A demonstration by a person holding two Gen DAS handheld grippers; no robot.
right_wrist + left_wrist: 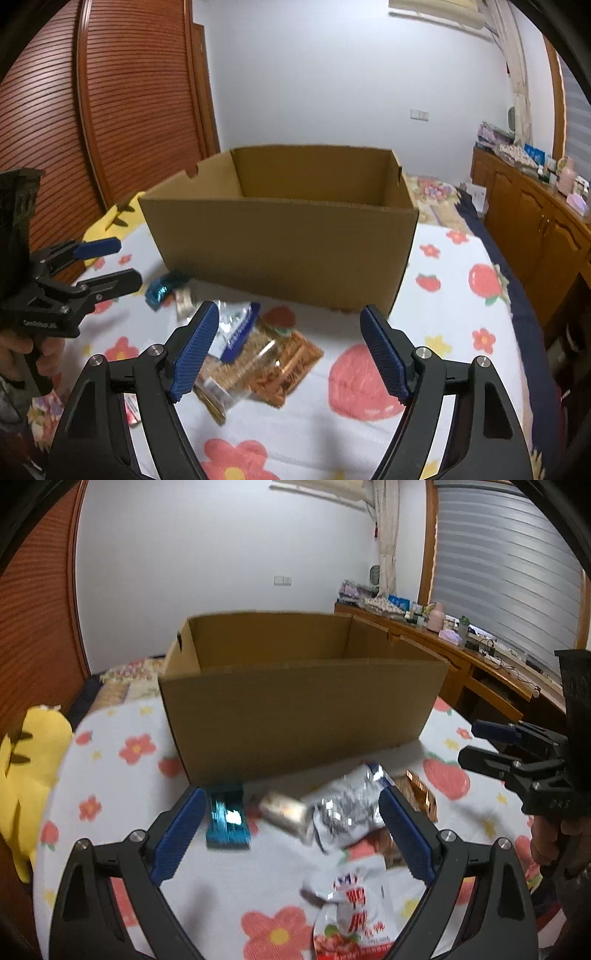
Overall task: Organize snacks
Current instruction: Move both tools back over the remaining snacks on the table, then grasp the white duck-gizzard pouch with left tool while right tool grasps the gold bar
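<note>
an open cardboard box point(295, 716) stands on a bed cover point(122, 775) printed with red flowers and strawberries. the part of its inside that shows is bare, the floor hidden by the near wall. the snacks lie on the cover in front of the box, on its near side, none inside it as far as can be seen.

the left gripper point(291, 834) hangs over the snacks with its blue-padded jaws spread wide and nothing pinched. between them, on the cover, lie a shiny blue packet point(227, 823), a small pale wrapped bar point(282, 810) and a crumpled silver bag point(343, 808). closer to the camera sits a white and red pouch point(351, 912) with red lettering. an orange packet point(421, 794) peeks out just past the right-hand pad.

the right gripper point(290, 352) is likewise released, jaws apart and gripping nothing. below it, near its left-hand pad, lies the orange packet point(288, 369) with a clear bag of brown snack point(236, 369) overlapping it and the silver bag point(236, 321) behind. the blue packet point(159, 290) lies further left, close to the box's near corner.

each view shows the other gripper at its edge, held by a hand point(550, 834). a yellow plush toy point(29, 768) rests at the bed's left side. a wooden cabinet point(535, 221) crowded with small items runs along the right wall.
</note>
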